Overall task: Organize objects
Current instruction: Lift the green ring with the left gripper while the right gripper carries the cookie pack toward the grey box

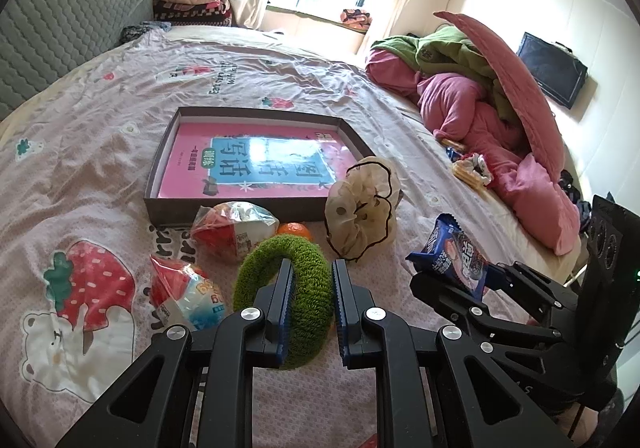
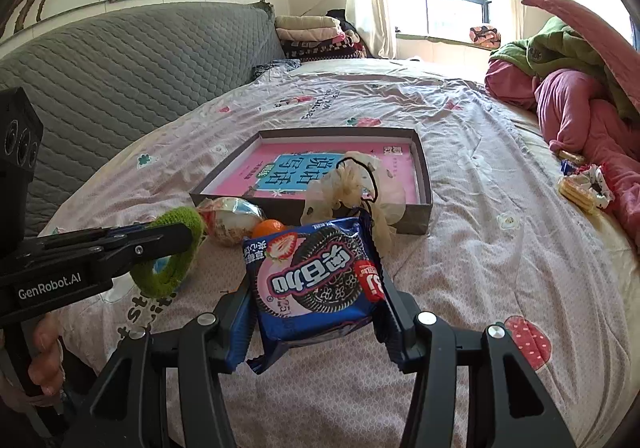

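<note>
- We take the shallow grey box (image 1: 256, 116) on the bedsheet (image 1: 100, 136) as our landmark; a pink and blue book (image 1: 256, 162) lies flat inside it.
- Our left gripper (image 1: 312, 288) is clamped on a fuzzy green ring (image 1: 256, 268), one side of the ring pinched between its jaws, the ring standing upright and lifted off the sheet, on our side of the box.
- Our right gripper (image 2: 316, 312) grips a blue cookie packet (image 2: 316, 280) across its width, the pads pressing both edges; it is held above the sheet on the near side of the box, toward its right corner.
- A cream scrunchie with a black elastic (image 1: 360, 208) leans against the box's near right corner.
- A small orange fruit (image 1: 296, 230) sits just in front of the box's near wall, touching a red and white wrapped snack (image 1: 232, 228).
- A second wrapped snack (image 1: 184, 292) lies further from the box, toward us on the left.
- Well to the right of the box, a pile of pink and green bedding (image 1: 480, 96) is heaped up, with wafers and a small scrunchie (image 1: 472, 168) beside it.
</note>
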The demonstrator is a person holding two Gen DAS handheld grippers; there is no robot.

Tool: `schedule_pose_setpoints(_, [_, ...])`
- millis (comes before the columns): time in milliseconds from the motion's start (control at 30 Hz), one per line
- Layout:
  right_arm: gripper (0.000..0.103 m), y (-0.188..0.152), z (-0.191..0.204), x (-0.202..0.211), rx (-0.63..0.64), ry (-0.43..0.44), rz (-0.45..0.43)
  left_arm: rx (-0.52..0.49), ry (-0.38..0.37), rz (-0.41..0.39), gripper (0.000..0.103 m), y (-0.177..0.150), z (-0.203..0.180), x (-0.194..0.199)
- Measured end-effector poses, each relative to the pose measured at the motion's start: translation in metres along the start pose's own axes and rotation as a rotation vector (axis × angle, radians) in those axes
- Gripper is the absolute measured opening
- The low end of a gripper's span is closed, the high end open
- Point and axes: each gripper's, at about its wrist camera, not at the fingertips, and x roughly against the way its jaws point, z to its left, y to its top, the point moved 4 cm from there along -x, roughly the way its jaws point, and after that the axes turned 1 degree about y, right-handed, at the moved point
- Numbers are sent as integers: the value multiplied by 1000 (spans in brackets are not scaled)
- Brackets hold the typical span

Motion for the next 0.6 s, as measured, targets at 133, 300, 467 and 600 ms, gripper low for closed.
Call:
schedule_pose_setpoints(133, [54,5,2,-1,6,-4,-10,5,7,-2,18,2,4,-4])
schedule_pose_setpoints(300, [54,14,3,-8,3,-1,-15,6,17,6,18,5,10,-14])
schedule_pose_setpoints(467, [54,24,3,-18,-10,8,-13,18,21,20,18,9,18,-26])
schedule_pose_setpoints(600, [54,32,2,-26,-15,5,-1,24,26,18,18,17,23,-30])
